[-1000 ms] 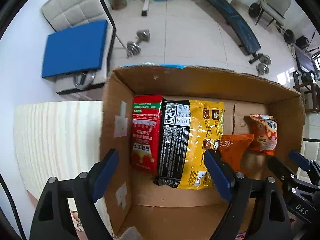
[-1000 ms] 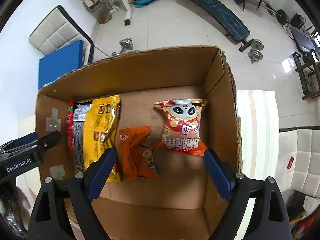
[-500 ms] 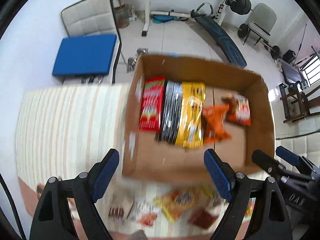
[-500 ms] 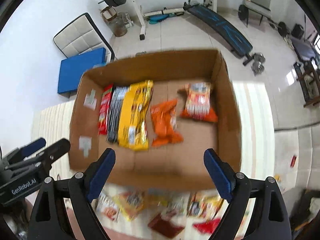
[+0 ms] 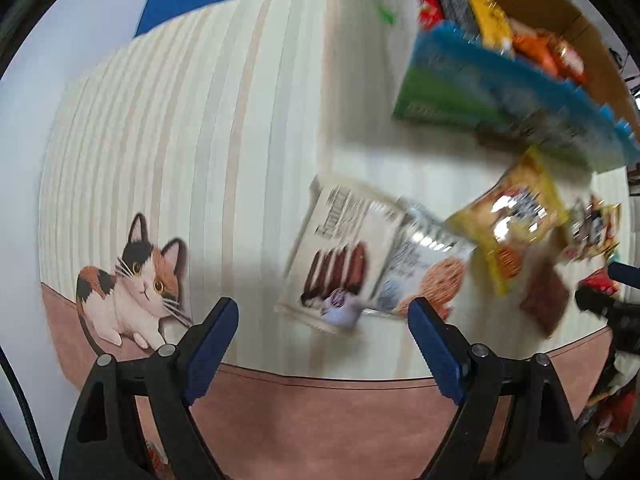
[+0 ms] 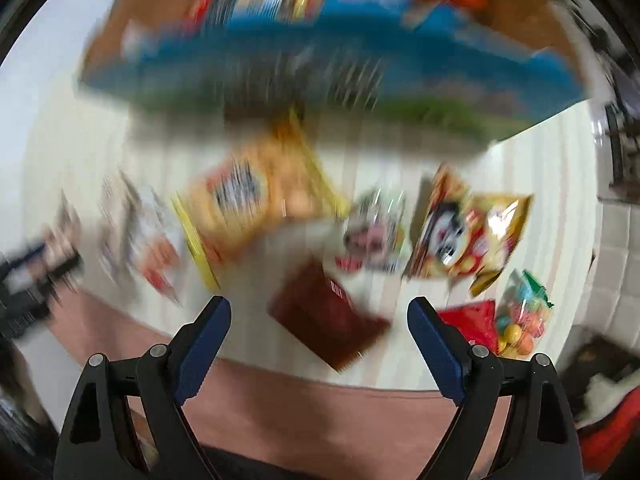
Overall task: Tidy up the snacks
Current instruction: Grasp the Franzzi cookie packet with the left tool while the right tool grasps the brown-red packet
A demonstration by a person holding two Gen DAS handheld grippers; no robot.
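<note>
While both views are smeared by motion, the striped tablecloth (image 5: 192, 128) fills most of the left wrist view, pale cream bands with a pinkish-brown border along its near edge. At its far side stands the cardboard box (image 5: 580, 28), its outer wall printed blue and green, with red, black, yellow and orange snack bags showing inside it (their labels cannot be read). Just on the near side of the box the loose snacks lie flat on the cloth: a white packet with chocolate sticks (image 5: 340, 256), a clear cookie packet (image 5: 428, 272) touching its right edge, a yellow chip bag (image 5: 516, 224) beside that, and a dark brown packet (image 6: 328, 320) nearer the border. Farther from the box's right end lie a panda-faced bag (image 6: 444, 236), a red packet (image 6: 474, 320) and a small bag of coloured candies (image 6: 524, 316). Well away from the box, on the cloth's left border, is a printed calico cat (image 5: 128, 296). The left gripper (image 5: 322, 318) hangs above the chocolate-stick packet with its tongs wide and nothing between them; the right gripper (image 6: 318, 316) hangs above the brown packet, likewise spread wide and empty.
</note>
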